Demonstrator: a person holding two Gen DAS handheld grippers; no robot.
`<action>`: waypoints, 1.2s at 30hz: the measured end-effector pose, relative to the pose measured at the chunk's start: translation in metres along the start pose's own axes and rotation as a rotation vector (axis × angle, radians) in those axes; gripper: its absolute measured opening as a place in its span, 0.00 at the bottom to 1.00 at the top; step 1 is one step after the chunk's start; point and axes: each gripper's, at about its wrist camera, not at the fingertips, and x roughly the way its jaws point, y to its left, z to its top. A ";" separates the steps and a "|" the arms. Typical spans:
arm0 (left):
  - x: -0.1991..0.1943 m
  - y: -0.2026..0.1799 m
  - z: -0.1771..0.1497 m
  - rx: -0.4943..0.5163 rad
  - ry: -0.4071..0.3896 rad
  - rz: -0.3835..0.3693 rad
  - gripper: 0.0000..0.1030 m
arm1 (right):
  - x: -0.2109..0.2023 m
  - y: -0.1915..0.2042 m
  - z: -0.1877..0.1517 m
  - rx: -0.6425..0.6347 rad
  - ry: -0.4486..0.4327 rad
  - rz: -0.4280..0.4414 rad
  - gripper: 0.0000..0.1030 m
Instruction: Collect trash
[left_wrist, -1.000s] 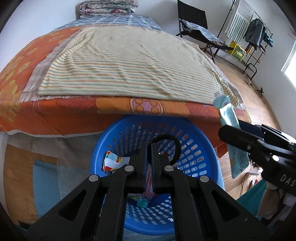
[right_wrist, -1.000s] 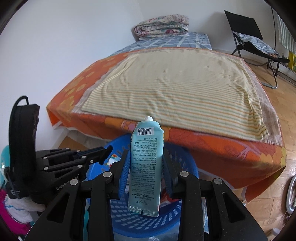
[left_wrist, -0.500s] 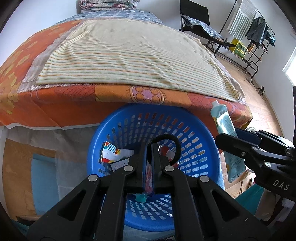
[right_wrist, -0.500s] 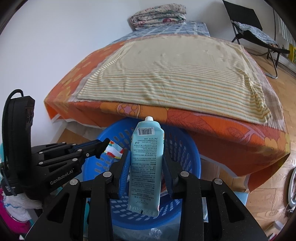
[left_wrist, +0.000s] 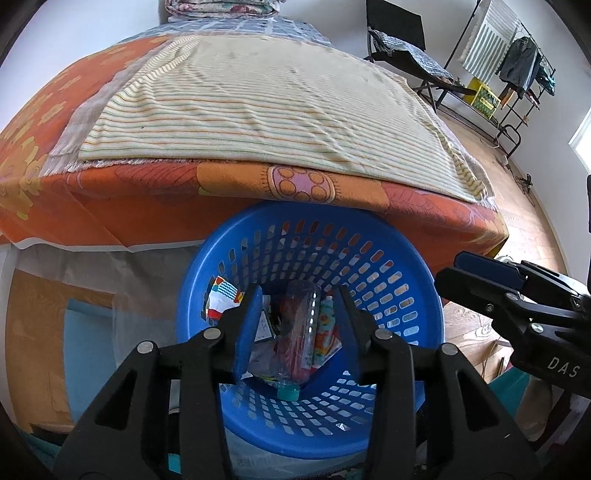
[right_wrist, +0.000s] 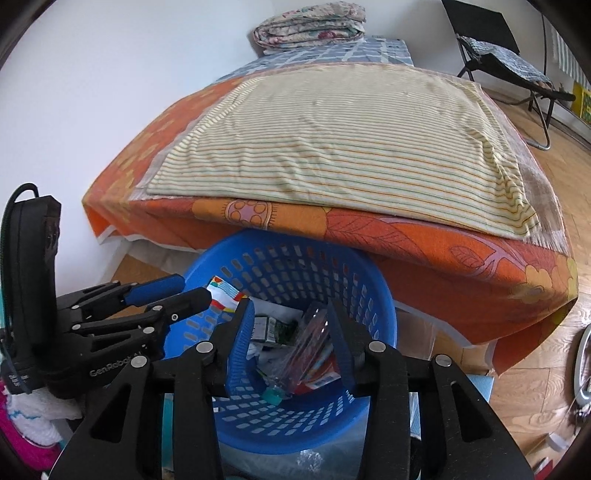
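A round blue perforated basket (left_wrist: 391, 258) (right_wrist: 354, 273) stands on the floor against the bed's front edge. It holds trash: a clear plastic bottle with a teal cap (left_wrist: 301, 332) (right_wrist: 308, 339), a colourful wrapper (left_wrist: 223, 297) (right_wrist: 225, 291) and other packets. My left gripper (left_wrist: 297, 299) is open and empty over the basket; it also shows at the left of the right wrist view (right_wrist: 184, 288). My right gripper (right_wrist: 290, 310) is open and empty over the basket; it also shows at the right of the left wrist view (left_wrist: 454, 271). The pale blue tube is not visible.
The bed (left_wrist: 258, 110) with an orange patterned cover and a striped cream blanket (right_wrist: 351, 136) fills the view behind the basket. A folded quilt (right_wrist: 310, 22) lies at its far end. A black folding chair (left_wrist: 402, 44) and a clothes rack (left_wrist: 517, 66) stand on the wooden floor to the right.
Both grippers have opened. The left has let go of the thin dark item and the right has let go of the pale blue tube. Both cameras have tilted further down over the basket.
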 end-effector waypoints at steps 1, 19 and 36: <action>0.000 0.000 0.000 0.000 0.000 0.001 0.39 | 0.000 0.000 0.000 0.000 0.002 -0.003 0.39; -0.007 0.001 0.012 -0.017 -0.032 0.060 0.65 | -0.015 -0.012 0.013 0.052 -0.060 -0.083 0.65; -0.046 -0.011 0.058 -0.020 -0.196 0.058 0.74 | -0.044 -0.022 0.044 0.071 -0.180 -0.108 0.71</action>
